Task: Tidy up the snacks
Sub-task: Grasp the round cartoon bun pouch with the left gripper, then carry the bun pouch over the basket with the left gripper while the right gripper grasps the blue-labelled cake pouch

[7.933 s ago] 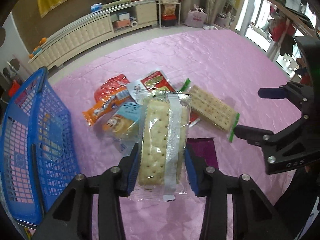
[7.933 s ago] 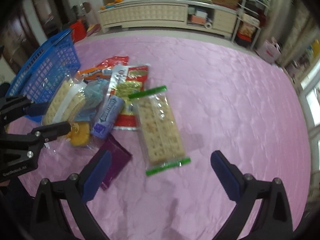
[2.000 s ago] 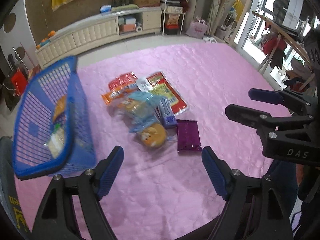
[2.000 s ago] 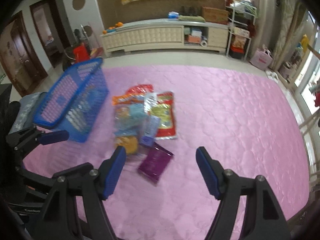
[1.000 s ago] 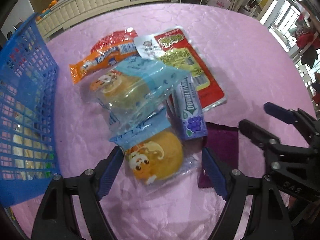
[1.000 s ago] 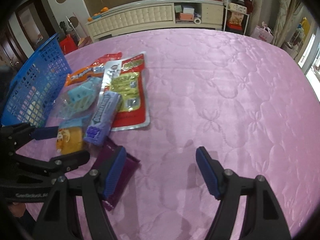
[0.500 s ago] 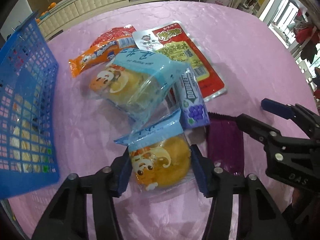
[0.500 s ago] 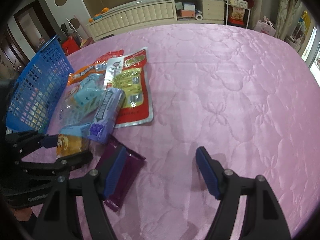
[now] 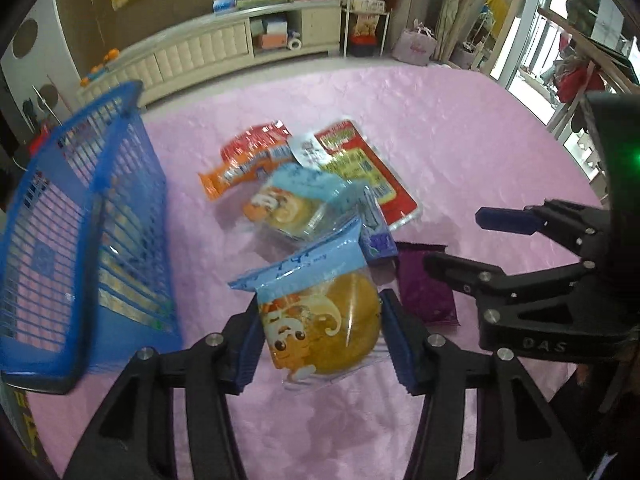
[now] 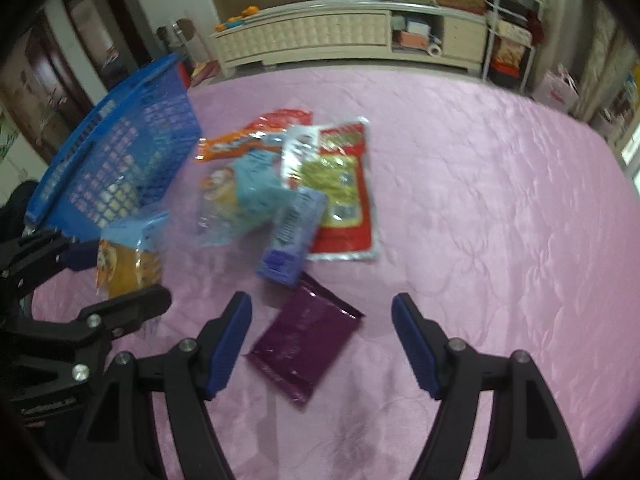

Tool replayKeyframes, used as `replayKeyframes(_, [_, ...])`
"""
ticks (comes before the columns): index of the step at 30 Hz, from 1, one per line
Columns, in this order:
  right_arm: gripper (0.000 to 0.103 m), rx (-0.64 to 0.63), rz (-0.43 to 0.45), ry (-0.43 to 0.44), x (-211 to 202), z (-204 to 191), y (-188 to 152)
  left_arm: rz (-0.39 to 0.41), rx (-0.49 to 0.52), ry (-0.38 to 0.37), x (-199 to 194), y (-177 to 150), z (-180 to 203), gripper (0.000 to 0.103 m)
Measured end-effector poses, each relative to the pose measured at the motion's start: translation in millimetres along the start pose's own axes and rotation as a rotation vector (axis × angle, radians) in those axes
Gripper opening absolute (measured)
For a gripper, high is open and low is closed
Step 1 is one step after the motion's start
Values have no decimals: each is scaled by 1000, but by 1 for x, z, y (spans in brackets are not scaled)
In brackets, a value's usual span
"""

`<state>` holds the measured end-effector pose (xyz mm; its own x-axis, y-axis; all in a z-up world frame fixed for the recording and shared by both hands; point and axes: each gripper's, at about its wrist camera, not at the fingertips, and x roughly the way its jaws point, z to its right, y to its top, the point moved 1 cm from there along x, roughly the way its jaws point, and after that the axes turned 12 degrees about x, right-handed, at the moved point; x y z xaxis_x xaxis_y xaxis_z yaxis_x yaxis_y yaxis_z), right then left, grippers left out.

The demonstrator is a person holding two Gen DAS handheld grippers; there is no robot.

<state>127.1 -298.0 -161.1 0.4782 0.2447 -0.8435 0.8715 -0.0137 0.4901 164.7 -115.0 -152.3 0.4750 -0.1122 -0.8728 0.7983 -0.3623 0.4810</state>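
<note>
Gripping a wrapped bun (image 9: 328,320), the left gripper (image 9: 320,344) holds it above the pink cloth (image 9: 460,128), beside the blue basket (image 9: 80,216). The right gripper (image 10: 320,340) gapes wide over a purple packet (image 10: 308,340). Bare cloth spreads rightward to its edge.

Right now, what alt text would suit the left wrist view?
The left gripper grips a wrapped round yellow cake above a pink tablecloth. A blue basket stands left, a snack pile lies beyond, and the right gripper hangs open at right.
</note>
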Motion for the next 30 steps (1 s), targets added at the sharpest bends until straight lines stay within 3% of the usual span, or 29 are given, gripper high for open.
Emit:
replayKeyframes(11, [76, -113, 18, -44, -24, -39, 30, 116, -14, 32, -59, 14, -31, 52])
replayKeyframes(18, [76, -179, -30, -42, -3, -61, 42, 138, -86, 101, -74, 12, -74, 52])
replayKeyframes(30, [76, -265, -146, -46, 62, -89, 55, 111, -237, 160, -60, -11, -143, 52])
